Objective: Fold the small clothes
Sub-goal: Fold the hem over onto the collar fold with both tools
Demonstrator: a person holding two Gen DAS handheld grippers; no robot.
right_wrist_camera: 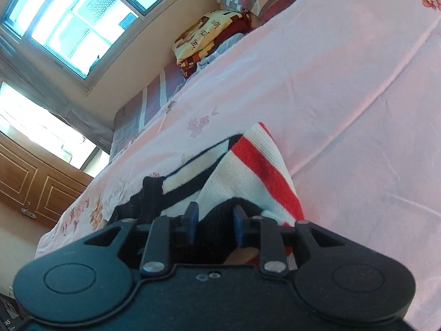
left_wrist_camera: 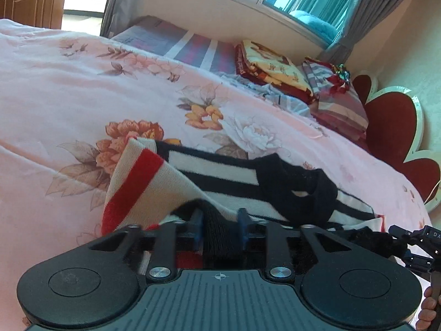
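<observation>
On the bed [left_wrist_camera: 82, 88], over a pink floral quilt, lies a small knit sweater [left_wrist_camera: 209, 176] w/ cream, black and red stripes, bunched and partly lifted toward both cameras.

Left wrist view: left hand-held gripper [left_wrist_camera: 220, 229] tilts down toward the quilt. Its blue fingers [left_wrist_camera: 197, 229] stand partway apart, w/ a black ribbed part of the sweater running between them. Pads don't look pressed onto the knit, so jaws read as loose around it, not clamped. A red-striped fold hangs off to the left of the fingers; black neck area sits right of centre. At the far right edge, part of the other gripper's frame and some fingertips of a person's hand [left_wrist_camera: 428, 303] show.

Right wrist view: right hand-held gripper [right_wrist_camera: 215, 226] also points down at an angle, rolled so the room looks tilted. Blue fingers [right_wrist_camera: 191, 224] partway apart, black ribbed knit between them, gaps visible beside the cloth — not squeezing. Red and cream stripes of the sweater [right_wrist_camera: 264, 165] rise just beyond the tips.

Toward the bed's head end: folded blankets [left_wrist_camera: 275, 69] and striped pillows [left_wrist_camera: 339, 102] by the red headboard [left_wrist_camera: 391, 127]. Window [right_wrist_camera: 69, 19] and grey curtains along the far side; wooden cabinet doors [right_wrist_camera: 33, 182] near the foot end.
</observation>
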